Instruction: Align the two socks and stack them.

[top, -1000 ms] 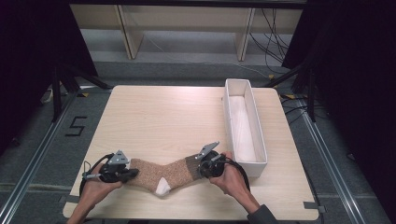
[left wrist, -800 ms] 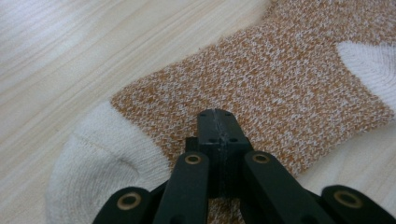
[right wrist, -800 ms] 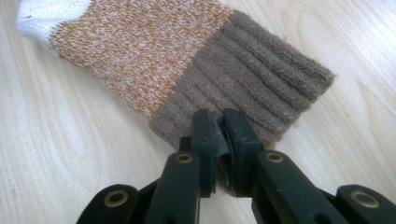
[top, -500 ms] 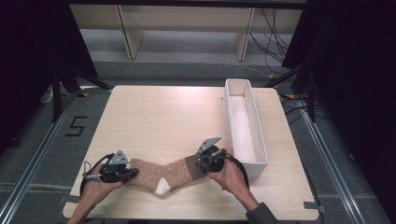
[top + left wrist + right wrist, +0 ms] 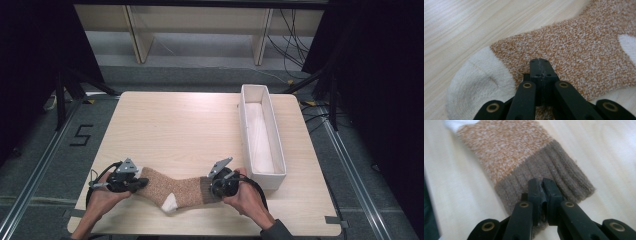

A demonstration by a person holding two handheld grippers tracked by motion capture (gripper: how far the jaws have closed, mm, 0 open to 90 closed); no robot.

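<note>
A speckled orange-brown knit sock (image 5: 175, 189) lies flat near the table's front edge, bent at its white heel, which points toward the person. Its cream toe lies to the left, its ribbed grey-brown cuff to the right.

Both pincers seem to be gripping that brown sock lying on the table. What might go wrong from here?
The right gripper pinches only the edge of the sock at its ribbed cuff, so the knit may slip out when lifted. The left gripper bites near the cream toe; pulling the ends apart could stretch the fabric. The white bin stands close to the right hand, which may bump it.
</note>
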